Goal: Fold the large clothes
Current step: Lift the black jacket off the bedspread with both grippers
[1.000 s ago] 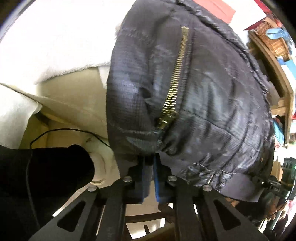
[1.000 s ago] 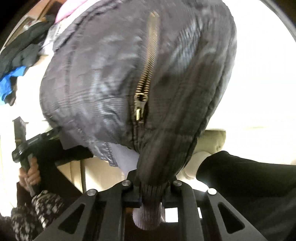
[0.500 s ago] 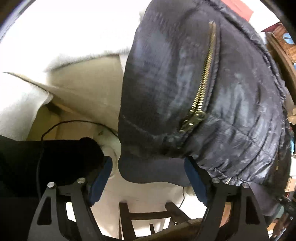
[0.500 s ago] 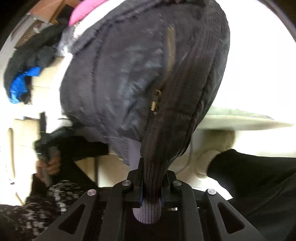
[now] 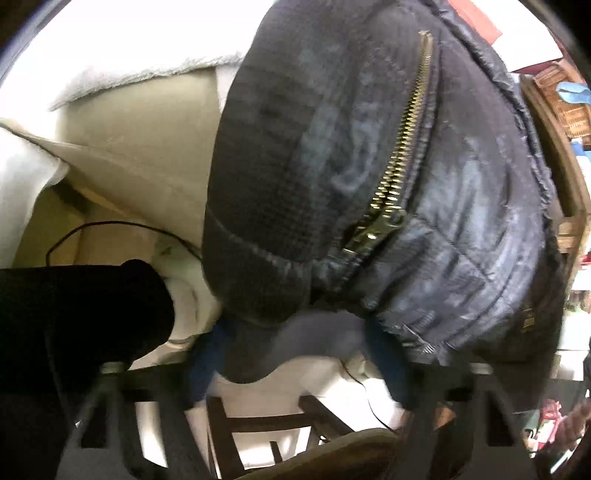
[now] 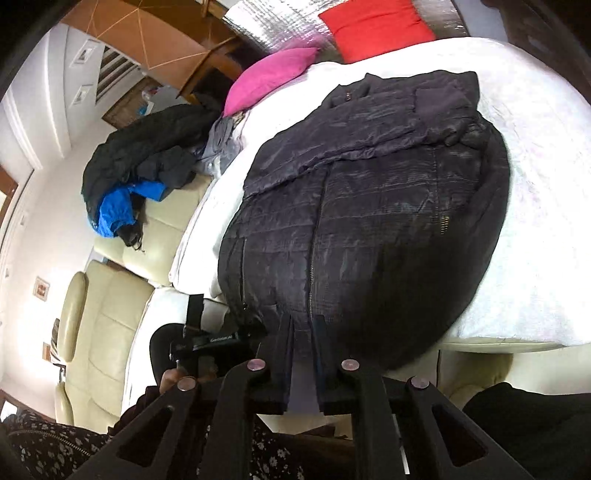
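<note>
A dark quilted jacket [image 6: 369, 221] with a brass zipper [image 5: 402, 147] lies spread on the white bed cover [image 6: 535, 221], its hem hanging over the near edge. In the left wrist view the hem bulges between the blue pads [image 5: 201, 365] of my left gripper [image 5: 295, 362]. Its jaws are closing around the cloth, which the blurred pads do not press. My right gripper [image 6: 303, 332] is shut just above the hem, and the narrow slit between its fingers holds no cloth. The left gripper [image 6: 207, 339] also shows in the right wrist view, held by a hand [image 6: 173, 376].
A pink cushion [image 6: 273, 74] and a red cushion [image 6: 373, 26] lie at the bed's far end. Dark and blue clothes [image 6: 136, 173] are piled on a cream sofa [image 6: 103, 314]. A wooden chair [image 5: 266, 424], a black cable [image 5: 110, 225] and a black sleeve [image 5: 74, 314] are below the bed edge.
The left jaws let go of the hem, sprang wide, then narrowed around it. The right gripper rose and tilted up; the ribbed hem it pinched is out of its jaws.
</note>
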Demonstrator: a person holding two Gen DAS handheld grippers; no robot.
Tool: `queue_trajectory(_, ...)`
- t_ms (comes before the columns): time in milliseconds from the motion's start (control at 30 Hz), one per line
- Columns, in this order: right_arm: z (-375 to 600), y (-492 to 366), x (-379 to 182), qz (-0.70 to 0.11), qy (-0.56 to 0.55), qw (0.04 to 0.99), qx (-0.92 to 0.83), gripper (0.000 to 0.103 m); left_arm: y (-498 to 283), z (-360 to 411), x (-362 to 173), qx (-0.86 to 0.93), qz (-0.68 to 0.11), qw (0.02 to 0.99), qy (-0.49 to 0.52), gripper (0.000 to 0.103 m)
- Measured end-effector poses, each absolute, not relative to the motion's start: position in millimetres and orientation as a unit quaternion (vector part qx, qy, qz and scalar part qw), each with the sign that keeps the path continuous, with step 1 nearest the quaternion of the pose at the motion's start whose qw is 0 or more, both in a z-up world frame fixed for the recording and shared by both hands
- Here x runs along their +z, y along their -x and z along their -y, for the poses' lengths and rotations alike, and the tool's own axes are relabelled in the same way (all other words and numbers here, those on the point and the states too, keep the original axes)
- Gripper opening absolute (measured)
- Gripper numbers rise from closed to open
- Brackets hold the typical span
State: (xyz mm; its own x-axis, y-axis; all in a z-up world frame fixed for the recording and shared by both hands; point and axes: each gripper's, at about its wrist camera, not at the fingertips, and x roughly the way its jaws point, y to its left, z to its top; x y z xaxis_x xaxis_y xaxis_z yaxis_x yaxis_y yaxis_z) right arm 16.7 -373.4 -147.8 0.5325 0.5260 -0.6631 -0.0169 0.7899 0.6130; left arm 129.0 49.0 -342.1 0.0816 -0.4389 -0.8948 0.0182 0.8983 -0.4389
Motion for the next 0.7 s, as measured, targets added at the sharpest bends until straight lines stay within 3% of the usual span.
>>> queue_trajectory(100, 379, -15, -151, -0.462, -0.262, 0.835, 0.144, 0.011, -126, -48, -342, -0.164, -0.657, 0.72, 0.152, 0.015)
queue_trajectory(133, 379, -15, -156, -0.467, -0.255, 0.836, 0.133, 0.011, -126, -49, -340, -0.168, -0.654, 0.722, 0.154, 0.012)
queue_trajectory(300, 404, -16, -202, -0.534, -0.244, 0.808, 0.052, 0.012, -123, -43, -330, -0.175, -0.648, 0.727, 0.142, 0.012)
queue_trajectory(333, 409, -16, -214, -0.555, -0.246, 0.794, 0.038, 0.012, -125, -39, -330, -0.171, -0.652, 0.724, 0.143, 0.015)
queue_trajectory(367, 414, -16, -228, -0.575, -0.253, 0.778, 0.028, 0.014, -126, -38, -330, -0.165, -0.656, 0.723, 0.142, 0.03)
queue_trajectory(400, 418, -15, -238, -0.588, -0.254, 0.768, 0.019, 0.018, -127, -38, -334, -0.155, -0.664, 0.718, 0.142, 0.056)
queue_trajectory(433, 422, -13, -251, -0.601, -0.251, 0.759, 0.007, 0.021, -129, -38, -338, -0.15, -0.668, 0.715, 0.143, 0.066)
queue_trajectory(467, 426, -12, -263, -0.609, -0.255, 0.751, -0.001, 0.033, -131, -37, -341, -0.145, -0.67, 0.714, 0.144, 0.073)
queue_trajectory(500, 430, -11, -274, -0.617, -0.261, 0.742, -0.008, 0.057, -132, -37, -343, -0.142, -0.672, 0.712, 0.144, 0.073)
queue_trajectory(567, 435, -10, -292, -0.627, -0.283, 0.726, -0.018, 0.085, -134, -34, -350, -0.138, -0.68, 0.706, 0.14, 0.076)
queue_trajectory(700, 440, -16, -315, -0.63, -0.291, 0.719, -0.037, 0.085, -137, -29, -365, -0.134, -0.699, 0.688, 0.144, 0.078)
